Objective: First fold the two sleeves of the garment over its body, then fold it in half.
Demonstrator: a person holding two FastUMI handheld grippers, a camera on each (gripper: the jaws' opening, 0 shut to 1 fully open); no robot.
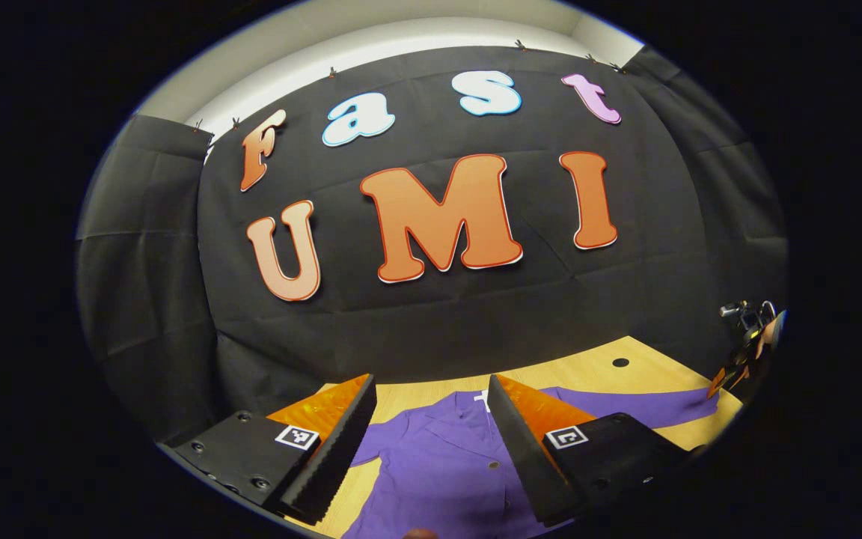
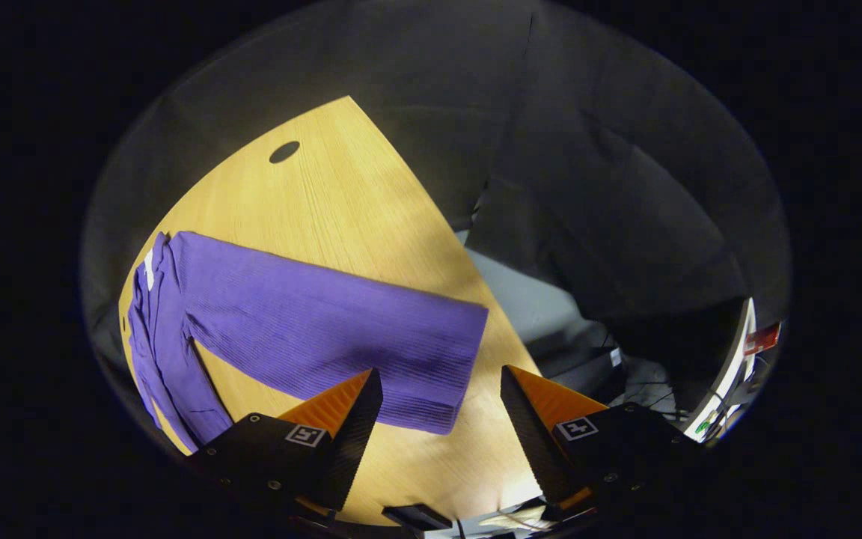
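Purple shirt lies flat on the wooden desk, collar toward the far edge, buttons running down its front. In the right gripper view one sleeve stretches straight out across the desk toward the right-hand edge, its cuff stopping just short of that edge. Neither sleeve looks folded over the body yet, so I judge the task is at its very start.

My right gripper hangs above the cuff with its fingers spread wide apart and nothing between them. My left gripper is likewise wide apart and empty, held over the shirt's chest, near the collar. At the right rim of the left gripper view I can make out my other gripper near the sleeve's end.

What worries me is the cuff sitting so close to the desk's edge. If I come down too far outward, one finger may slip off the desk and I will pinch only a corner of cloth, which could slide free halfway through the fold. The ribbed fabric looks soft, so a shallow pinch might also drag the whole shirt sideways instead of lifting the sleeve, skewing the body and spoiling the later fold in half.
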